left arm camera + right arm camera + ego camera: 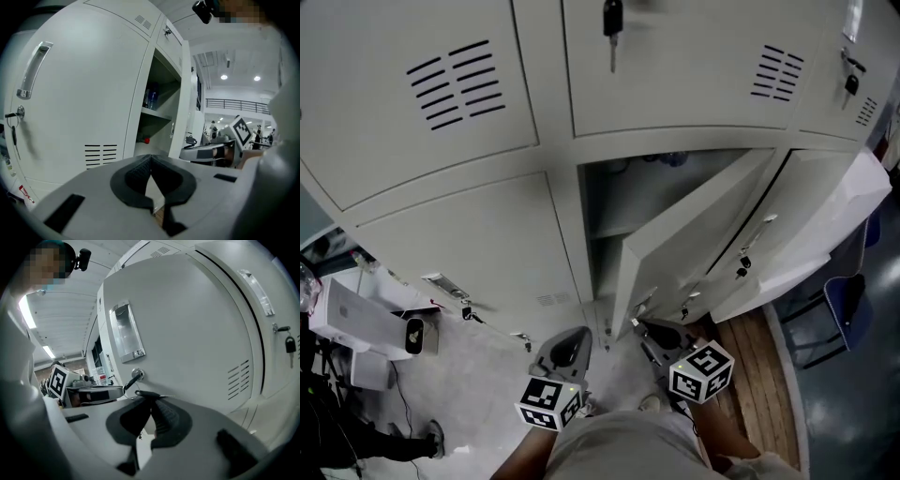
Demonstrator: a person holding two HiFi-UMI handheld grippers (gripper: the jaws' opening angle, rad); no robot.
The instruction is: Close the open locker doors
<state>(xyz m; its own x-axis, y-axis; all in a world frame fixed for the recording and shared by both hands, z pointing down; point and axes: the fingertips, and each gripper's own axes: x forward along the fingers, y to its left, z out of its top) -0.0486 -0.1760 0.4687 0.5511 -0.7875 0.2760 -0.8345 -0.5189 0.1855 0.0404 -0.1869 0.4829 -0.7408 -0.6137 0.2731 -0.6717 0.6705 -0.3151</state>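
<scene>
Two lower locker doors stand open in the head view: the middle door swung out from its open compartment, and a second door to its right. My right gripper is shut, low by the middle door's free edge. In the right gripper view its jaws meet just under the key and its hanging tag, below the door's recessed handle. My left gripper is shut and holds nothing. Its jaws point at the open compartment and the door's edge.
A closed locker door with a bar handle and a key is at the left. Bottles and a small red item sit inside the open compartment. White boxes lie on the floor at left; a blue chair at right.
</scene>
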